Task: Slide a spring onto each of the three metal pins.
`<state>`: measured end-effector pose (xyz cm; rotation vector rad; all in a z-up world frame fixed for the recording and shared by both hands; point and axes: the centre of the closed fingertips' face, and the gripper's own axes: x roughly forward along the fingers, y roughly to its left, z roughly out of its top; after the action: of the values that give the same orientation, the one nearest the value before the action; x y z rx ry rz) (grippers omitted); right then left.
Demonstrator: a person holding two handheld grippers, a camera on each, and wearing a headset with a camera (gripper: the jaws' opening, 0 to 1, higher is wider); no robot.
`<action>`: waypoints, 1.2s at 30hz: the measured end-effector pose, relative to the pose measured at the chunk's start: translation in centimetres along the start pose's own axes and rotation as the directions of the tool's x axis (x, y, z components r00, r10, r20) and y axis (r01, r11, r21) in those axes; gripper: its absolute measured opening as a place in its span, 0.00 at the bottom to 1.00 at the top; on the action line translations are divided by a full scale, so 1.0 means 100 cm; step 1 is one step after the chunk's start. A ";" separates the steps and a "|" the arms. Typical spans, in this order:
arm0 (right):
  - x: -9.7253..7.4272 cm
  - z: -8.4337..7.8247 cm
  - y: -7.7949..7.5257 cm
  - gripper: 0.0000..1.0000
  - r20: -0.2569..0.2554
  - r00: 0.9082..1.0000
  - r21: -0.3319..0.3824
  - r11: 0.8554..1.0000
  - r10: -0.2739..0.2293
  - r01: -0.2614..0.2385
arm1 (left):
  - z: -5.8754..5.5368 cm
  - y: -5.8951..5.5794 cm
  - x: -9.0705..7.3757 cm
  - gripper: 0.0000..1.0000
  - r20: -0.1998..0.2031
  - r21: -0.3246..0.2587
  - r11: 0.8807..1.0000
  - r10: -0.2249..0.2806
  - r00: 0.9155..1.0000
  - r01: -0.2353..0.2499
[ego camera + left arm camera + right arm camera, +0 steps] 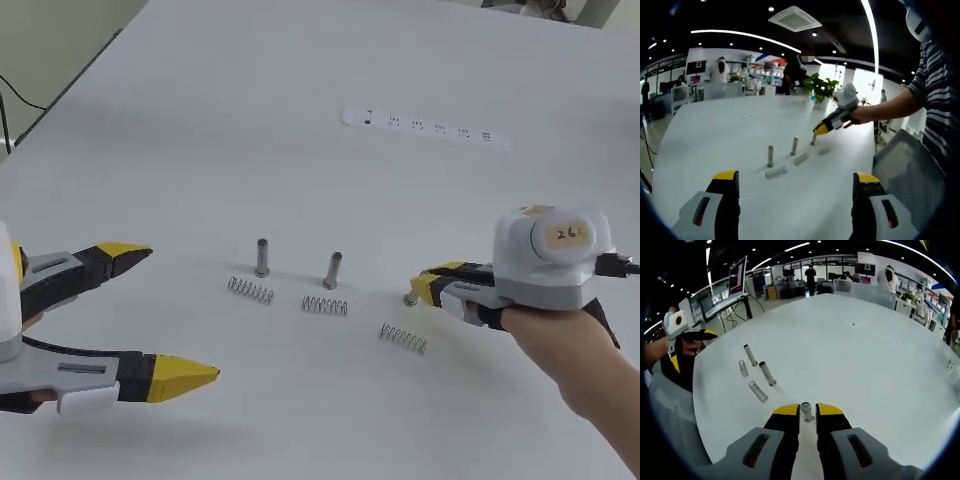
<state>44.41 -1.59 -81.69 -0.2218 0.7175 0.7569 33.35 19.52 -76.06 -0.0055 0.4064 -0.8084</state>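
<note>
White table (pixel 300 60): three pins (pixel 262 256), three springs (pixel 250 290), power strip (pixel 425 127).

An open-plan office: white worktable (pixel 300 60), a desk (pixel 722 305) with a monitor (pixel 738 274), potted plant (pixel 821 87), ceiling air-conditioning unit (pixel 794 19).

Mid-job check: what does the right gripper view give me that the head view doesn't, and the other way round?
Right gripper view: the top of the third pin between the jaws of the right gripper, which look closed against it. In the head view that gripper's tip covers most of this pin.

Head view: the third spring lying near the right gripper, and the power strip farther back.

Both: the left pin and middle pin standing bare, the left spring and middle spring lying beside them, and the open left gripper.
</note>
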 end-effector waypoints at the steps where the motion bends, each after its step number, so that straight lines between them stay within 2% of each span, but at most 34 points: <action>1: -0.001 0.001 0.000 0.11 0.005 1.000 0.003 1.000 0.000 0.000 | 0.000 0.000 0.000 0.91 0.000 0.000 1.000 0.001 1.000 -0.001; 27: -0.007 0.002 0.006 0.21 0.031 0.999 0.069 0.997 0.016 -0.018 | 0.003 0.001 0.003 0.92 0.005 -0.002 1.000 -0.003 1.000 0.003; 36: -0.011 0.007 0.007 0.25 0.047 0.999 0.081 0.996 0.022 -0.026 | 0.004 0.002 0.004 0.92 0.001 0.002 1.000 -0.005 1.000 0.005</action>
<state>43.66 -1.39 -80.39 -0.1214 0.7066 0.7519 33.86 19.37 -75.90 -0.0053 0.4046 -0.8137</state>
